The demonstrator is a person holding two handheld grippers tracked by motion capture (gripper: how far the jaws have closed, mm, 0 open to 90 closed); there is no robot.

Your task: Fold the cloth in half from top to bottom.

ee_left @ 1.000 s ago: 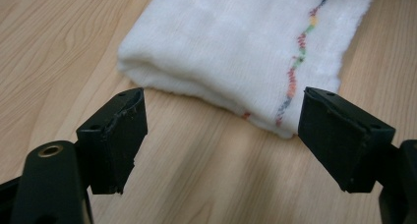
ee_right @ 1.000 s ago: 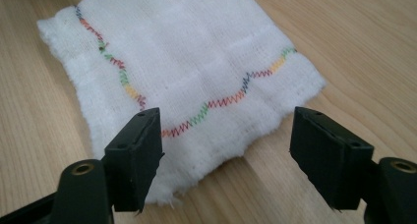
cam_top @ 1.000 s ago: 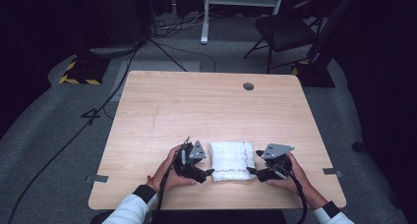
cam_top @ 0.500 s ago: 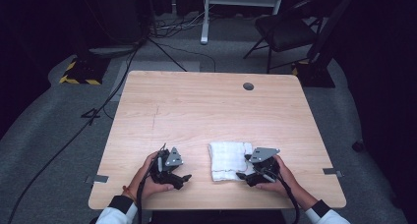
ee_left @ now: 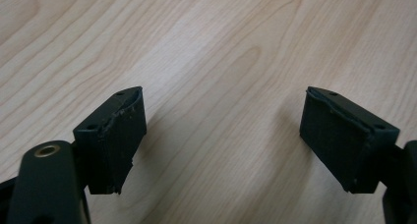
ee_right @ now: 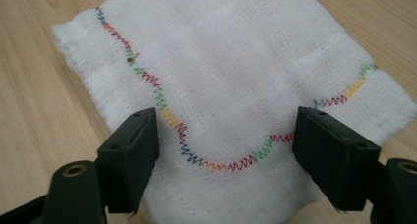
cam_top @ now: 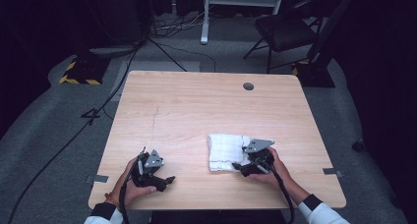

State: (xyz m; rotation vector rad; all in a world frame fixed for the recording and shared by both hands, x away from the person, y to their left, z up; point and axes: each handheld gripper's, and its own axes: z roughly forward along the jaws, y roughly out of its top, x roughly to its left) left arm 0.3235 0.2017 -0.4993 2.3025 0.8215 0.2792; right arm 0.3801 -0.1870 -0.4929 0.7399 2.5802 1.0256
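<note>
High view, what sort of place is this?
Likely a recording studio or lab: a lone wooden table under bright light, dark surroundings, cables on grey floor, hazard-striped base, a folding chair.

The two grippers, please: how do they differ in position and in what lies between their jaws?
The right gripper lies at the folded white cloth, which spans its jaws; the left gripper lies apart from it, over the bare table. Both stand open, gripping nothing.

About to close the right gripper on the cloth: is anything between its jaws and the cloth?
Nothing visible. The right gripper hangs open over the near edge of the cloth, with only the cloth's stitched hem between its jaws. The table around it looks bare.
</note>
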